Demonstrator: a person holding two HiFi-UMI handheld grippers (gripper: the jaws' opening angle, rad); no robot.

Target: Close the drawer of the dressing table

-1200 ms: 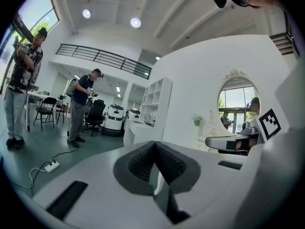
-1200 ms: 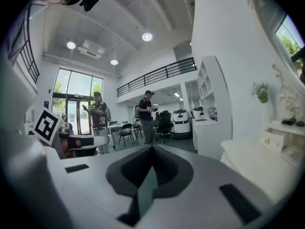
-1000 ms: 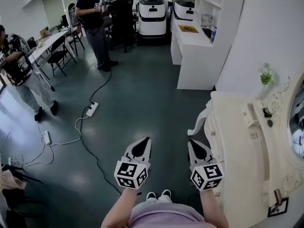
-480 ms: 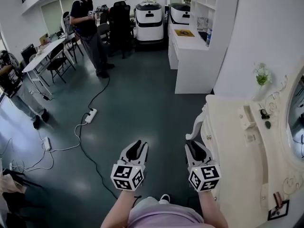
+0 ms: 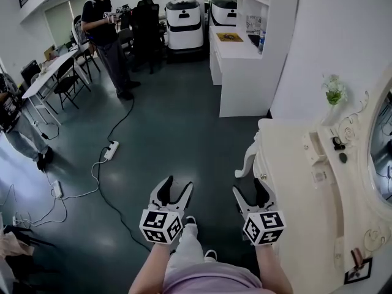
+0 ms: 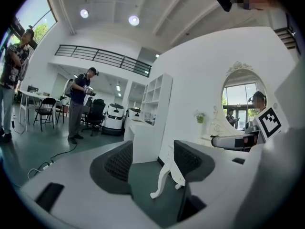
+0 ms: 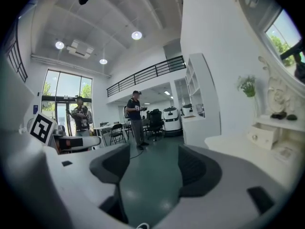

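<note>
The cream dressing table (image 5: 294, 182) stands at the right of the head view, with an oval mirror (image 5: 383, 158) and a small drawer box (image 5: 309, 149) on its top. Its front edge with a knob (image 5: 262, 177) lies just beyond my right gripper (image 5: 250, 190). My left gripper (image 5: 176, 187) hangs over the floor to the left. Both grippers' jaws are opening and hold nothing. In the left gripper view the table's curved leg (image 6: 164, 180) shows far off between the jaws of the left gripper (image 6: 152, 159). The right gripper (image 7: 153, 163) frames bare floor, with the table top (image 7: 238, 144) to its right.
A power strip (image 5: 110, 150) and cables (image 5: 116, 207) lie on the green floor at the left. A white cabinet (image 5: 242, 72) stands behind the dressing table. A person (image 5: 104, 29) stands at the back, by folding chairs (image 5: 64, 81). My own leg (image 5: 184, 244) shows below the grippers.
Both grippers went from shut to open. They sank lower in the head view, and the dressing table slid left and nearer.
</note>
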